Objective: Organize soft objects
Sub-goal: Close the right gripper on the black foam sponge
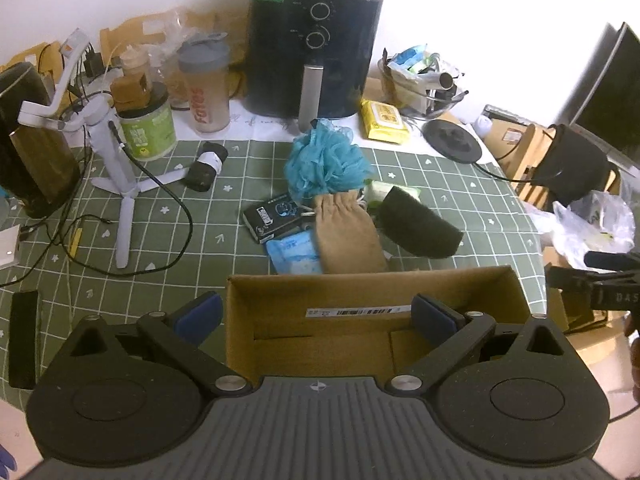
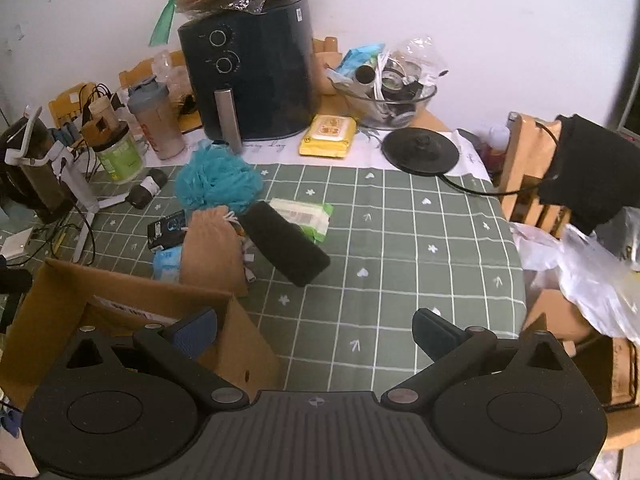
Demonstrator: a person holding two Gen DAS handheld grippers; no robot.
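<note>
Cardboard box (image 1: 372,320) sits empty near both wide-open grippers, left gripper (image 1: 316,316) and right gripper (image 2: 316,330), while the soft pile beyond, blue bath sponge (image 1: 328,160) atop, could scatter if snagged.

Air fryer (image 1: 316,40), shaker bottle (image 1: 205,84), kettle base (image 2: 420,151).

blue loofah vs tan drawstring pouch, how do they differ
The blue loofah is a round, ruffled mesh ball; the tan drawstring pouch is a flat, smooth cloth bag with a gathered neck. The loofah sits farther back, toward the air fryer; the pouch lies nearer the cardboard box, partly over a light blue packet. Both are soft, rest on the green checked tablecloth in the same pile, and neither is held by a gripper.
</note>
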